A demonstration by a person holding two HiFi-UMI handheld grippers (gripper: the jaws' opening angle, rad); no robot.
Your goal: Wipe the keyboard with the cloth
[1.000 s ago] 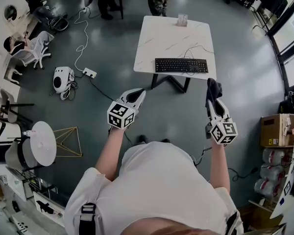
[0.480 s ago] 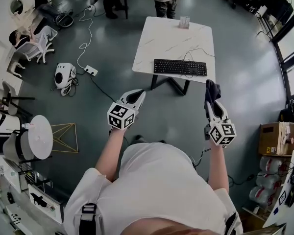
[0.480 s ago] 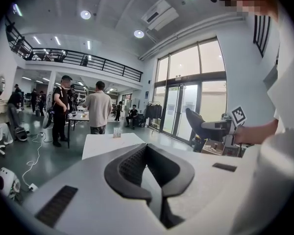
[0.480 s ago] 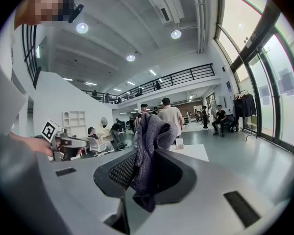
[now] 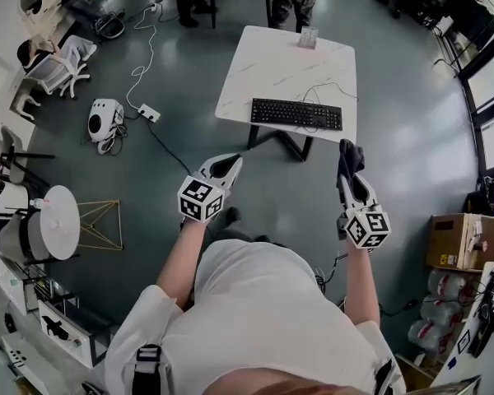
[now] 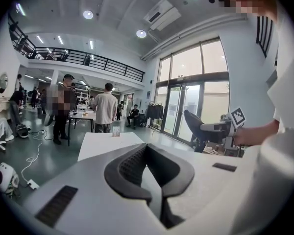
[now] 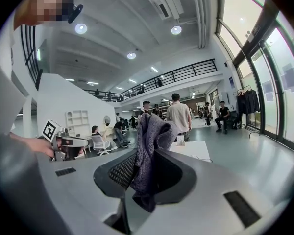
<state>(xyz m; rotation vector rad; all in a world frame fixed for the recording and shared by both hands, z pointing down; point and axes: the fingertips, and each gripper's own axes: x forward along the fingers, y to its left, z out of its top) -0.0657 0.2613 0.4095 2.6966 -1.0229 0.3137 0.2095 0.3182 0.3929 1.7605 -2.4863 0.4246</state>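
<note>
The right claw (image 5: 347,172) clamps the cloth (image 5: 351,154), which hides its tips; the left claw (image 5: 228,164) is together, empty

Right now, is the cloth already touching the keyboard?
No: the cloth is clamped in the right gripper, in the air short of the table, apart from the keyboard.

At the lower centre of the frame, the right gripper (image 7: 146,163) is seen with its jaws closed on the cloth (image 7: 149,136), a dark grey-purple fabric that is bunched upward above the pads (image 7: 112,173) and hangs a little below them. Behind it, right of centre, a white table (image 7: 196,152) is shown, with a person (image 7: 179,117) in a light shirt standing at its far side. At the left edge, the left gripper (image 7: 81,142) is held in a hand (image 7: 36,145), its marker cube (image 7: 50,129) raised above it.
</note>
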